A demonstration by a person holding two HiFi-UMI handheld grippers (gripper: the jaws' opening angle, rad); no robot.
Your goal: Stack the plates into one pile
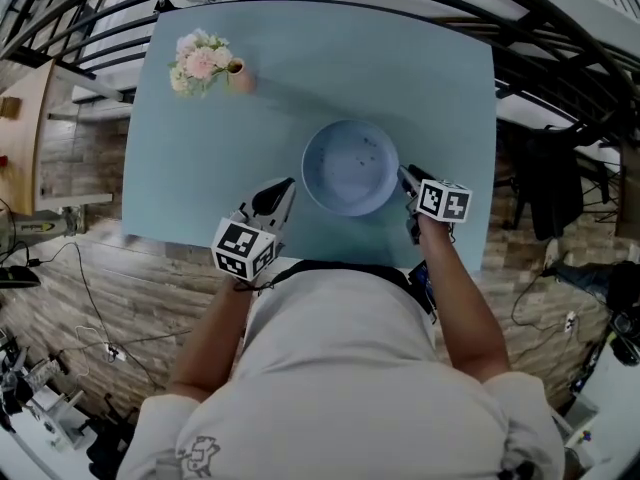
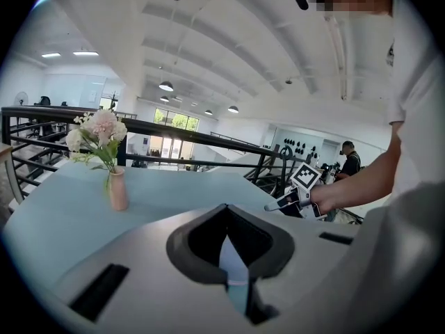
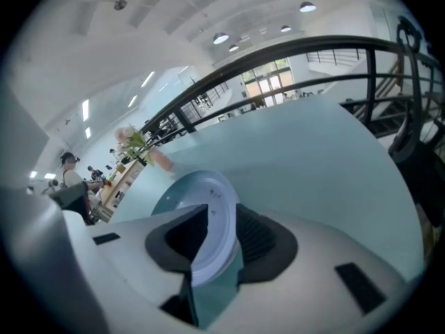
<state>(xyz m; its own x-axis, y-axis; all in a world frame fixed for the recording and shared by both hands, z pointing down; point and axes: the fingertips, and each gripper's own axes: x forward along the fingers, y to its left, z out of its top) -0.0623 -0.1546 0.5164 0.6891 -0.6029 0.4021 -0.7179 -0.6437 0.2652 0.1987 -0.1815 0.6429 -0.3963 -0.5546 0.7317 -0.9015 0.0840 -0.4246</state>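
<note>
So the pale blue round ceramic plate (image 1: pixel 350 168) sits on the light blue bench (image 1: pixel 300 58), near the front edge. The right gripper (image 1: pixel 405 174) has its fingers spread wide with the plate's rim between them, not squeezing it. The left gripper (image 1: pixel 288 184) sits just left of the plate, fingers together, empty.

The plates (image 1: pixel 350 166) sit mid-table, toward the near edge. Beyond them and out to their right, the table (image 1: pixel 440 78) lies bare and open to a reach. Far to their back left stands a vase of flowers (image 1: pixel 205 65). The right gripper (image 3: pixel 215 214) straddles their right rim with its jaws apart. The left gripper (image 1: pixel 283 190) waits just off their near-left side. Railings (image 1: pixel 560 48) run behind them.
</note>
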